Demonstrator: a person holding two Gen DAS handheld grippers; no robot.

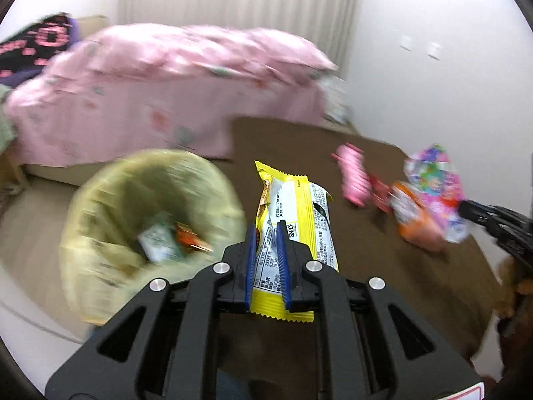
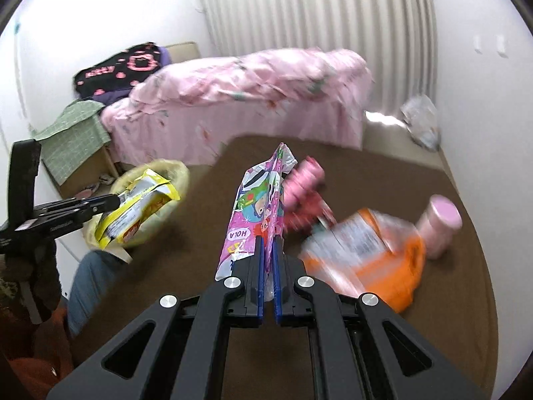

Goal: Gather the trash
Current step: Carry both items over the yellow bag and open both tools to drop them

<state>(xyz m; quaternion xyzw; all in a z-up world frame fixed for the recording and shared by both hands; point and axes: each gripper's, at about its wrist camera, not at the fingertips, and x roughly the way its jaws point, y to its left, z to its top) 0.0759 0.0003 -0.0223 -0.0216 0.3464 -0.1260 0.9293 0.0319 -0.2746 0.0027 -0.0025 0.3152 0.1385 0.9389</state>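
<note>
My left gripper is shut on a yellow snack wrapper, held in the air beside a bin lined with a pale yellow bag. From the right wrist view that yellow wrapper hangs from the left gripper in front of the bin. My right gripper is shut on a pink cartoon-printed wrapper, lifted above the brown table. The same pink wrapper shows at the right of the left wrist view, held by the right gripper.
On the brown table lie an orange bag, a pink ribbed bottle, a red wrapper and a pink-capped jar. The bin holds some trash. A bed with a pink cover stands behind. A person's knee is at left.
</note>
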